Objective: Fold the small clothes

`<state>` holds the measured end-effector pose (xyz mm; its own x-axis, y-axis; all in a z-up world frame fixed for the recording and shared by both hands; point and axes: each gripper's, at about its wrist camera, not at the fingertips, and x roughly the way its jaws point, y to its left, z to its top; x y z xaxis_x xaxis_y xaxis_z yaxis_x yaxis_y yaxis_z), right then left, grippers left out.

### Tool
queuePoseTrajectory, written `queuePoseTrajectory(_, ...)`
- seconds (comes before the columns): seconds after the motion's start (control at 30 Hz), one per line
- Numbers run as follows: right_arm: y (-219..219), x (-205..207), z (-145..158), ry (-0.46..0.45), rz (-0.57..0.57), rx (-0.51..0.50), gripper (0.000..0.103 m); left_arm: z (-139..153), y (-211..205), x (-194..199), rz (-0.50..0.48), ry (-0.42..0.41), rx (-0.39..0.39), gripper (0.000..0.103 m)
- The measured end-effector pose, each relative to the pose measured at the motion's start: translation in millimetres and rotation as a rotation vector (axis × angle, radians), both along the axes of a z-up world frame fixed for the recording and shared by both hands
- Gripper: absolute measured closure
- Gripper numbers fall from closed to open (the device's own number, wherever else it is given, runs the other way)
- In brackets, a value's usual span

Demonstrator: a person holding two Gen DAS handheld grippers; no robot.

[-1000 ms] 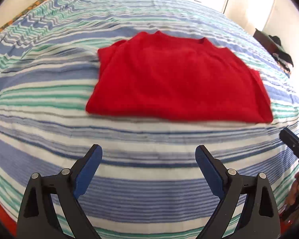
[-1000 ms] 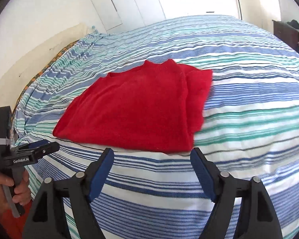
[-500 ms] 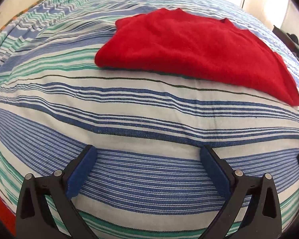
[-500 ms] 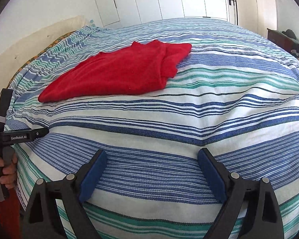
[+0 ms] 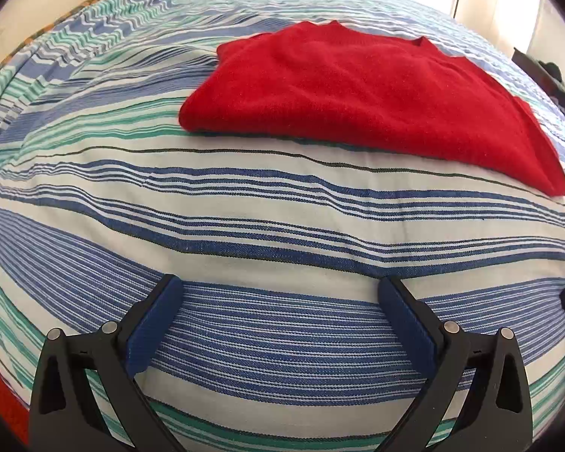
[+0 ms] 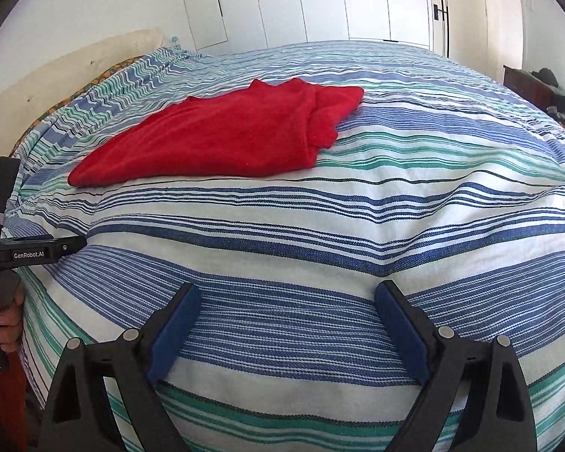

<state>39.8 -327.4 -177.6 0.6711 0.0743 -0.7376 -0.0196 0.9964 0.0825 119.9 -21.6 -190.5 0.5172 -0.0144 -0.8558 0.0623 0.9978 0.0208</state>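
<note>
The red sweater (image 5: 373,101) lies folded flat on the striped bedspread (image 5: 282,226), toward the middle of the bed and well apart from its near edge. Both tools hang low over that near edge: the left gripper (image 5: 282,324) and the right gripper (image 6: 286,331) each have their jaws spread wide and hold nothing. The fold looks finished or paused; any further fold calls for reaching forward to a sweater edge. Compared with a second ago, both grippers have drawn back and sunk lower, so the sweater sits farther off
</note>
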Motion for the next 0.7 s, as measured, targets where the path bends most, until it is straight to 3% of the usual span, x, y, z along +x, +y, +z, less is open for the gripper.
queuePoseTrajectory(0.3,3.1,3.7,0.0,0.039,0.007,-0.03,0.01,-1.1,2.1,-2.0,-0.013,-0.029,-0.006,0.001)
queuePoseTrajectory(0.7,2.1,-1.3,-2.2,0.005,0.008,-0.019,0.009,-3.2,1.4,-7.4,-0.02,-0.087,-0.003,0.001)
